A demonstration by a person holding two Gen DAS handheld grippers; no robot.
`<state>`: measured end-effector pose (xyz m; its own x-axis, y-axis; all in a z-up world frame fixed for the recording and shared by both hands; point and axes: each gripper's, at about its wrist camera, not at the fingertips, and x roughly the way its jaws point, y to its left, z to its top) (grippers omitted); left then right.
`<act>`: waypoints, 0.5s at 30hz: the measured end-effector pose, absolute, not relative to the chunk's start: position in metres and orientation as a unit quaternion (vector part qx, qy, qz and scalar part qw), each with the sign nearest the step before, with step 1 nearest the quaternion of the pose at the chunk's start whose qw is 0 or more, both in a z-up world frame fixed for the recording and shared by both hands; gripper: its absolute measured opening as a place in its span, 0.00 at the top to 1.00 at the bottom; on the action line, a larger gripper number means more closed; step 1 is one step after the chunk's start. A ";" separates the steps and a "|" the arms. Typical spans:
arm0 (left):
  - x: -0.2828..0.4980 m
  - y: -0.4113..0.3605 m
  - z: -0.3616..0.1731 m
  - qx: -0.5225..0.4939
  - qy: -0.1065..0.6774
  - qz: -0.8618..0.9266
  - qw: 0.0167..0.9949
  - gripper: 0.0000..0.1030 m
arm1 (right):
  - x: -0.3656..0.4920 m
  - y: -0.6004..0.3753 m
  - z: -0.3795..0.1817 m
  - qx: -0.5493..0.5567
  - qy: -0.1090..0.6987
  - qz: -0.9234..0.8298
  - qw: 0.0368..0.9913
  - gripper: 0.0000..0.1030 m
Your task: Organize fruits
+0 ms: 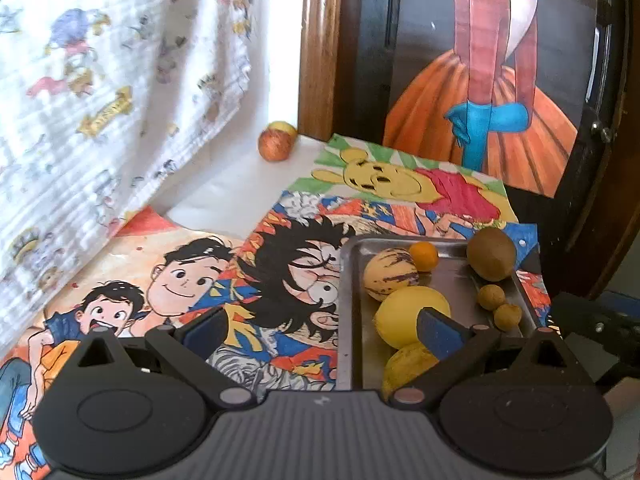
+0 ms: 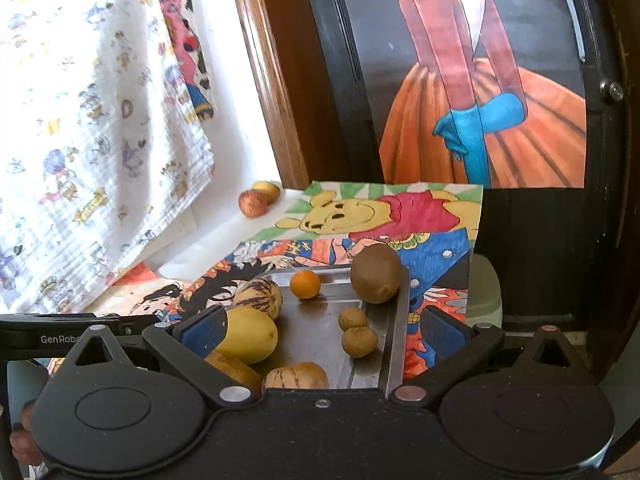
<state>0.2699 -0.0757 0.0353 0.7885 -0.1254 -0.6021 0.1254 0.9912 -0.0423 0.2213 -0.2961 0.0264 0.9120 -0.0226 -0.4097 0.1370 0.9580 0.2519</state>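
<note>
My right tool [image 2: 320, 334], spread wide and holding nothing, hovers over the near end of the metal tray [image 2: 394, 344], where the kiwi [image 2: 376, 274] at the far right rim looks soft-skinned, best pinched gently across its middle.

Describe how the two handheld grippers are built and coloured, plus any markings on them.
Both match: the left gripper and right gripper have a matte black ribbed body, two round black discs with triangular cut-outs above them, black linkage arms on silver pivot pins, and blue pads on the fingers. In the right wrist view, the left gripper's black side carries white "GenRobo" lettering, cut off. No cables or sleeves show.
</note>
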 end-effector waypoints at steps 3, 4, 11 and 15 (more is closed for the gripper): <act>0.256 -0.071 0.033 -0.008 0.305 -0.061 0.950 0.01 | 0.204 -0.289 0.026 0.135 0.189 -0.030 0.972 0.01; 0.251 -0.069 0.033 -0.009 0.299 -0.060 0.952 0.01 | 0.197 -0.285 0.027 0.131 0.181 -0.025 0.974 0.01; 0.193 -0.064 0.040 -0.004 0.267 -0.027 0.963 0.01 | 0.142 -0.257 0.033 0.100 0.157 0.000 0.982 0.01; 0.156 -0.059 0.047 -0.003 0.253 -0.018 0.967 0.01 | 0.112 -0.243 0.034 0.097 0.151 0.005 0.984 0.01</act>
